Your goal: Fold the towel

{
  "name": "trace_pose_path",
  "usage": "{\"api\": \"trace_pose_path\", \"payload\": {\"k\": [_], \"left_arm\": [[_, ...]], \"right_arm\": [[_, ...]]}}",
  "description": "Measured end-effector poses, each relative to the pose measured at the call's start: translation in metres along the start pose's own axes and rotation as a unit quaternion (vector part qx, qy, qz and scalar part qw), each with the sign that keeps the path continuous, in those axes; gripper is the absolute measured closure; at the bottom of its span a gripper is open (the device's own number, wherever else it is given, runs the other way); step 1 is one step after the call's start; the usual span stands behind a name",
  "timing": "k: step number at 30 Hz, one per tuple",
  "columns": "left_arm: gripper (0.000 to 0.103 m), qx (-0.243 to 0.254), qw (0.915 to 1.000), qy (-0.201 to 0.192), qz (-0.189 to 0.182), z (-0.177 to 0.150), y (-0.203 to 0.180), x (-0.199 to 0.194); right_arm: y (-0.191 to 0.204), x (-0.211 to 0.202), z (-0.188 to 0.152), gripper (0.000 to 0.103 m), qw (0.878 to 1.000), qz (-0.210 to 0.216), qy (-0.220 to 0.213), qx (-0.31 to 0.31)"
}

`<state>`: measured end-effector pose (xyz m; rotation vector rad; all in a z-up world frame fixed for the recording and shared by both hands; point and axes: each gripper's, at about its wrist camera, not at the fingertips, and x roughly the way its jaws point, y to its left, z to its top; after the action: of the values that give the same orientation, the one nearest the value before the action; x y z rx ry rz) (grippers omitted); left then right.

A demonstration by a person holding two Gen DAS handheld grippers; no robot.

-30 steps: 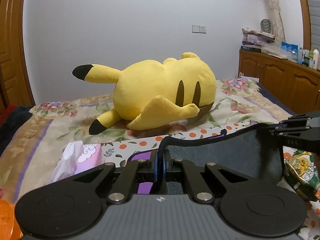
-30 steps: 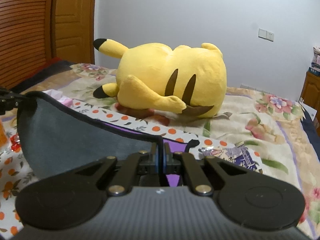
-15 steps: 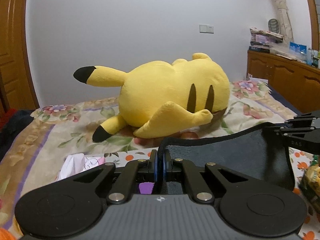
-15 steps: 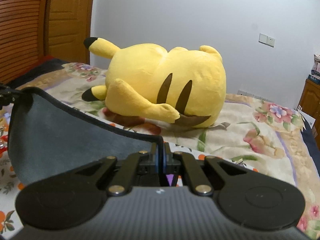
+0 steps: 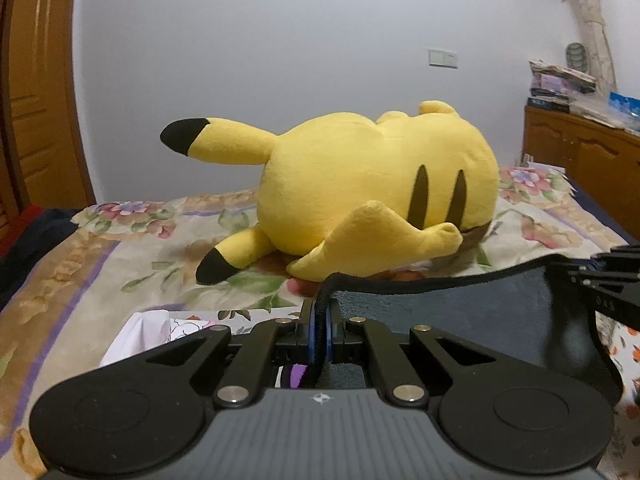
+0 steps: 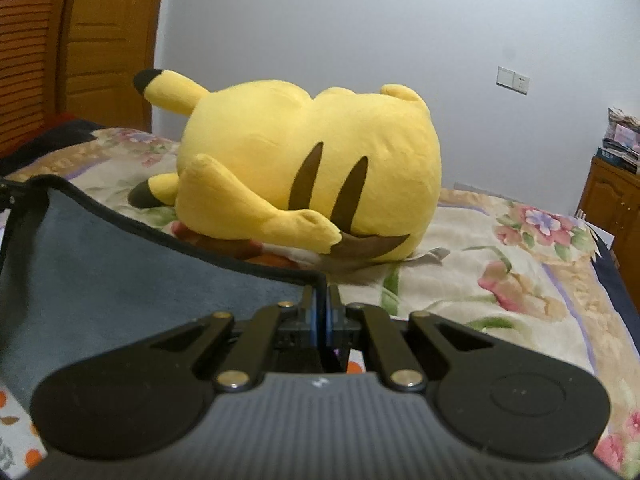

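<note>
A dark grey towel [image 5: 460, 312] with a black hem hangs stretched between my two grippers above the bed. My left gripper [image 5: 319, 320] is shut on one top corner of the towel. My right gripper [image 6: 320, 312] is shut on the other top corner; the towel [image 6: 120, 264] spreads to its left. In the left wrist view the right gripper [image 5: 600, 280] shows at the right edge. The lower part of the towel is hidden behind the gripper bodies.
A large yellow plush toy [image 5: 360, 192] lies on the floral bedspread [image 5: 120, 248] just beyond the towel; it also shows in the right wrist view [image 6: 320, 176]. A pink-white tissue pack [image 5: 148, 328] lies at the left. A wooden cabinet [image 5: 580, 152] stands at the right, a wooden door [image 6: 108, 40] at the left.
Both grippers have moved forward and up toward the plush toy, carrying the towel. The toy looms larger and the purple cloth and snack bag below have dropped out of view.
</note>
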<state>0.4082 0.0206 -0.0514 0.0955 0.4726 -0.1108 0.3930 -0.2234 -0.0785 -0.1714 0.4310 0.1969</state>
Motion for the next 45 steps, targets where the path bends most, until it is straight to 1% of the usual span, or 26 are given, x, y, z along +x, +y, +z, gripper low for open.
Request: {"api": "trace_pose_path", "payload": {"k": [3, 9, 14, 20, 21, 23, 25, 27, 28, 29, 30, 31, 33, 35, 38, 40, 42, 45], "left_arm": [[0.097, -0.004, 1.0, 0.003, 0.005, -0.002, -0.001, 0.012], [0.097, -0.008, 0.9998, 0.015, 0.01, -0.011, 0.001, 0.036], [0.097, -0.001, 0.9993, 0.034, 0.019, -0.021, 0.001, 0.053], [0.097, 0.008, 0.9985, 0.049, 0.021, -0.029, -0.001, 0.066], [0.096, 0.009, 0.9985, 0.05, 0.021, -0.03, -0.001, 0.067], [0.095, 0.01, 0.9983, 0.051, 0.026, -0.032, -0.002, 0.069], [0.095, 0.015, 0.9979, 0.057, 0.025, -0.034, -0.004, 0.07], [0.089, 0.016, 0.9976, 0.064, 0.021, -0.037, -0.006, 0.07], [0.087, 0.015, 0.9976, 0.065, 0.019, -0.038, -0.006, 0.07], [0.081, 0.015, 0.9976, 0.065, 0.019, -0.038, -0.006, 0.068], [0.073, 0.014, 0.9977, 0.064, 0.019, -0.039, -0.006, 0.066], [0.069, 0.015, 0.9977, 0.064, 0.018, -0.039, -0.007, 0.063], [0.057, 0.016, 0.9976, 0.065, 0.017, -0.041, -0.008, 0.059], [0.054, 0.017, 0.9974, 0.068, 0.013, -0.043, -0.01, 0.054], [0.042, 0.018, 0.9972, 0.072, 0.011, -0.046, -0.012, 0.045], [0.038, 0.017, 0.9972, 0.073, 0.006, -0.048, -0.013, 0.038], [0.031, 0.018, 0.9969, 0.076, 0.003, -0.05, -0.015, 0.032], [0.027, 0.022, 0.9967, 0.078, 0.0, -0.055, -0.019, 0.021]], "right_arm": [[0.002, 0.01, 0.0, 0.098, 1.0, -0.007, 0.003, -0.009], [0.008, 0.031, -0.006, 0.098, 0.999, -0.016, 0.026, -0.021], [0.012, 0.044, -0.012, 0.098, 0.998, -0.018, 0.046, -0.027], [0.012, 0.052, -0.017, 0.098, 0.998, -0.02, 0.063, -0.023], [0.012, 0.052, -0.017, 0.097, 0.997, -0.022, 0.063, -0.023], [0.012, 0.053, -0.018, 0.089, 0.997, -0.021, 0.067, -0.021], [0.013, 0.053, -0.018, 0.088, 0.997, -0.024, 0.077, -0.018], [0.013, 0.051, -0.019, 0.086, 0.997, -0.021, 0.078, -0.013], [0.014, 0.048, -0.02, 0.072, 0.997, -0.019, 0.077, -0.01], [0.014, 0.046, -0.02, 0.053, 0.997, -0.018, 0.077, -0.008], [0.015, 0.043, -0.021, 0.049, 0.997, -0.015, 0.075, -0.007], [0.016, 0.039, -0.022, 0.049, 0.997, -0.011, 0.072, -0.007], [0.017, 0.034, -0.024, 0.049, 0.997, -0.009, 0.072, -0.007], [0.019, 0.029, -0.026, 0.049, 0.997, -0.007, 0.074, -0.001], [0.021, 0.019, -0.03, 0.048, 0.997, -0.001, 0.077, 0.007], [0.022, 0.012, -0.033, 0.047, 0.997, 0.006, 0.081, 0.013], [0.024, 0.004, -0.037, 0.047, 0.996, 0.012, 0.087, 0.018], [0.026, -0.009, -0.044, 0.045, 0.995, 0.016, 0.092, 0.026]]}}
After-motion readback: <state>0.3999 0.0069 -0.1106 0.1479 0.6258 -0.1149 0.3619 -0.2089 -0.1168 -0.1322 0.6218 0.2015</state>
